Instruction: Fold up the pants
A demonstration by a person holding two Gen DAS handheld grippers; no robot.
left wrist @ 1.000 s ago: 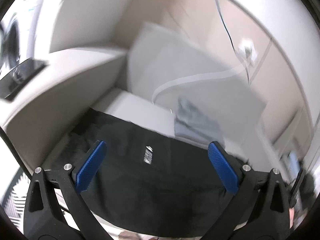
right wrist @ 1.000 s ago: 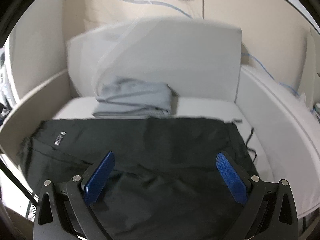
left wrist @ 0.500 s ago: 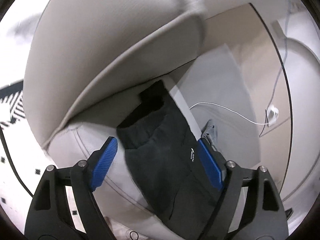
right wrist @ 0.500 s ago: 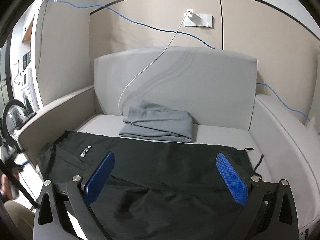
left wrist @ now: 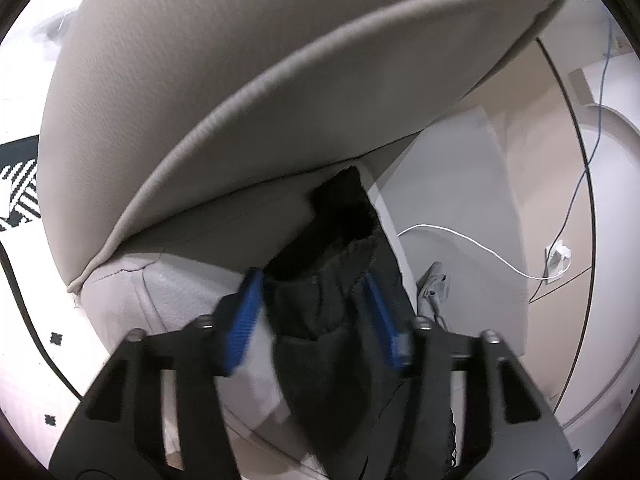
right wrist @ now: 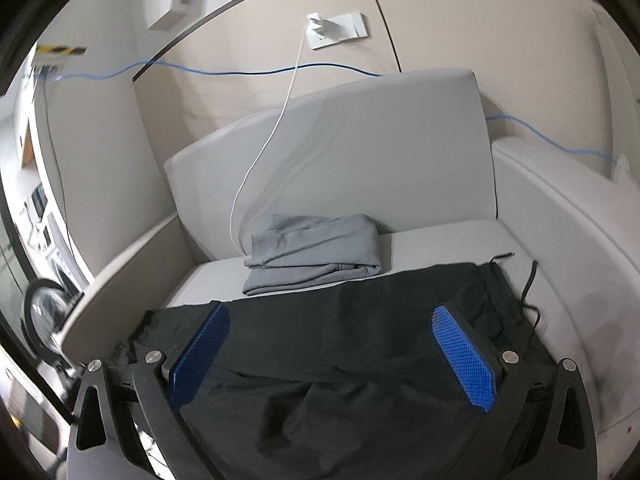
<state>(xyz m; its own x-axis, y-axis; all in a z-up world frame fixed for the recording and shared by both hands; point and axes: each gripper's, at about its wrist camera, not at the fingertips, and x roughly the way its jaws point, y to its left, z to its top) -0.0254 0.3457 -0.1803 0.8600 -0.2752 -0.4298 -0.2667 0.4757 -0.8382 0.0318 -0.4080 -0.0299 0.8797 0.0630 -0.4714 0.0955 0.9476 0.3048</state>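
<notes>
Left gripper (left wrist: 316,312), lower centre of the left wrist view: its jaws have just been closing and now stand about half open around a bunched end of the black pants (left wrist: 320,320). The blue pads (left wrist: 244,316) flank the cloth closely; motion blur leaves it unclear whether they already press on it. A second ago this gripper stood wide open above the spread pants; it has since dropped to the seat's edge and rolled, so the sofa arm (left wrist: 240,60) now fills the upper half of the frame. This reads as the first grasp of a fold, at one end of the garment.

Right gripper (right wrist: 332,356), lower centre of the right wrist view: wide open, holding nothing, with the pants (right wrist: 340,340) lying across the sofa seat (right wrist: 440,236) beneath and beyond it. It has tilted slightly since the previous frame.

A folded grey garment (right wrist: 312,256) rests behind the pants, against the backrest. A white cable (right wrist: 264,152) hangs from a wall socket (right wrist: 336,28).

Hidden or unclear: the near edge of the pants is cut off by the right gripper's frame; which end the left gripper addresses cannot be told from its view alone; the person is not visible.
</notes>
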